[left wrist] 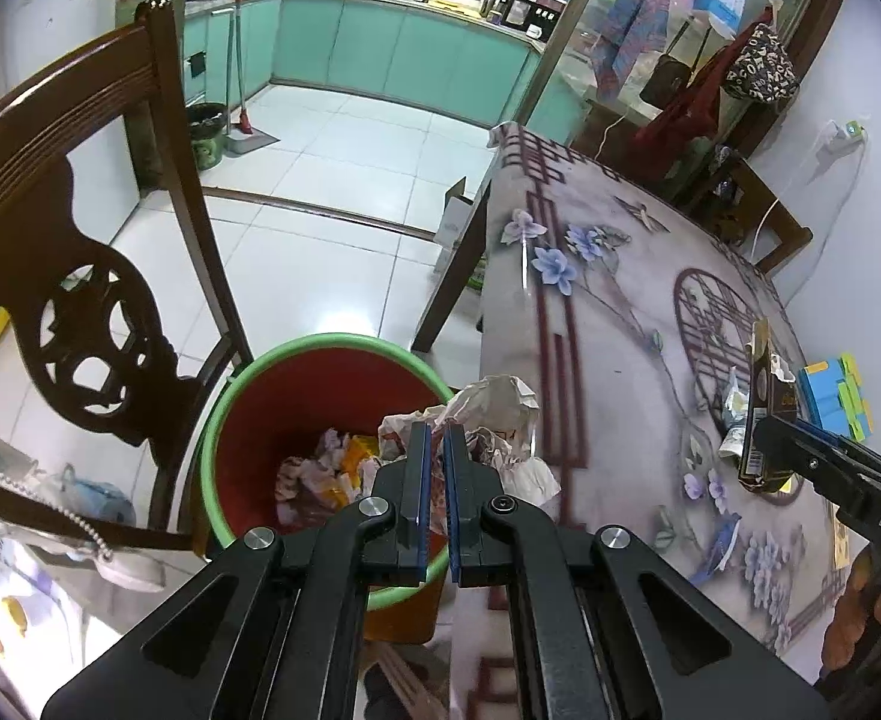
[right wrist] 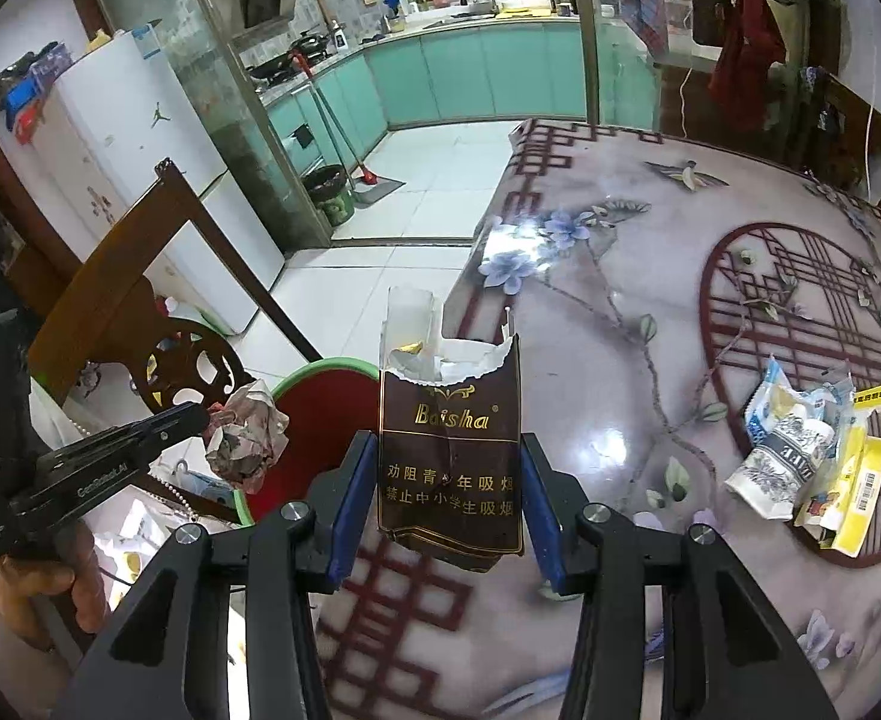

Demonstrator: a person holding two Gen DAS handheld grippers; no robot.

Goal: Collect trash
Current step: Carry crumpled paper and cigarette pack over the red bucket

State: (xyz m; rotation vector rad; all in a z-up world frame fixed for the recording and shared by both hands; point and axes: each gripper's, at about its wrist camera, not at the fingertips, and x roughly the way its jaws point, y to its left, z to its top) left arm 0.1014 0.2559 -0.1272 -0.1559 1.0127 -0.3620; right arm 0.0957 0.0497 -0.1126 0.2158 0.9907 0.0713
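My left gripper (left wrist: 437, 432) is shut on a crumpled ball of paper (left wrist: 494, 414) and holds it over the near rim of a red bin with a green rim (left wrist: 296, 348). The bin stands on the floor beside the table and has several crumpled scraps inside. In the right wrist view the same left gripper (right wrist: 200, 418) carries the paper ball (right wrist: 248, 438) above the bin (right wrist: 314, 369). My right gripper (right wrist: 446, 450) is shut on a torn brown cigarette pack (right wrist: 449, 414), held upright above the table's left edge. The pack (left wrist: 764, 420) shows in the left wrist view too.
A pile of wrappers (right wrist: 812, 456) lies on the flowered tablecloth (right wrist: 620, 276) to the right. Blue and green blocks (left wrist: 830, 396) sit near it. A dark wooden chair (left wrist: 80, 300) stands left of the bin. White tiled floor stretches toward the kitchen.
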